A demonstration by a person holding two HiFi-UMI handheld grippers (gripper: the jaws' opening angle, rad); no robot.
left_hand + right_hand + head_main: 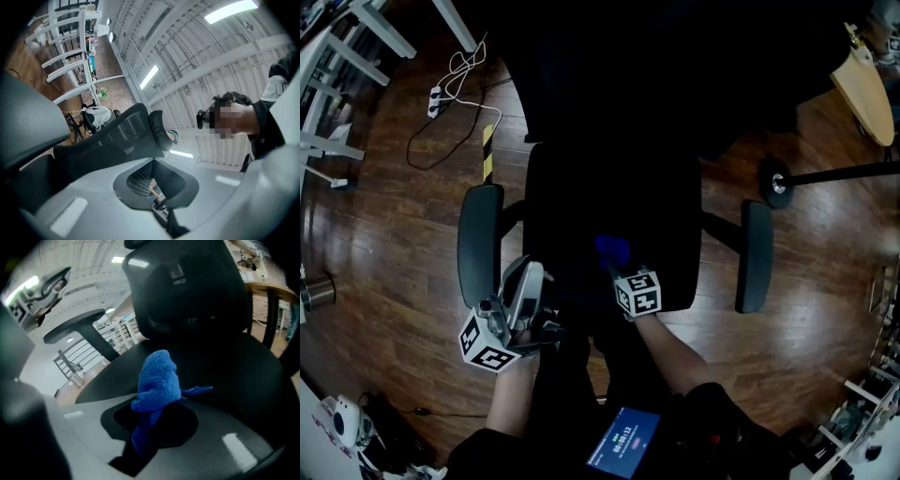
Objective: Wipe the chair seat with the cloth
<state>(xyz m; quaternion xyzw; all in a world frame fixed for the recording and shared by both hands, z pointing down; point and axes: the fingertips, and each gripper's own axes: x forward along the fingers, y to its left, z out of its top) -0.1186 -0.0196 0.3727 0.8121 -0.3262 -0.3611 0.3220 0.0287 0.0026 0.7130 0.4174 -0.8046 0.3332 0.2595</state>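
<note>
Blue cloth (157, 380) bulges straight out of my right claw (151, 423), which is clamped on a narrow tail of it over the front of the chair seat (234, 376). Dragged hard, I reckon that tail could slip free, or the wad could roll and leave strips unwiped. My left claw (154, 183), closed on nothing, points upward beside the armrest (480, 246), so nothing steadies the chair if it swivels.
</note>
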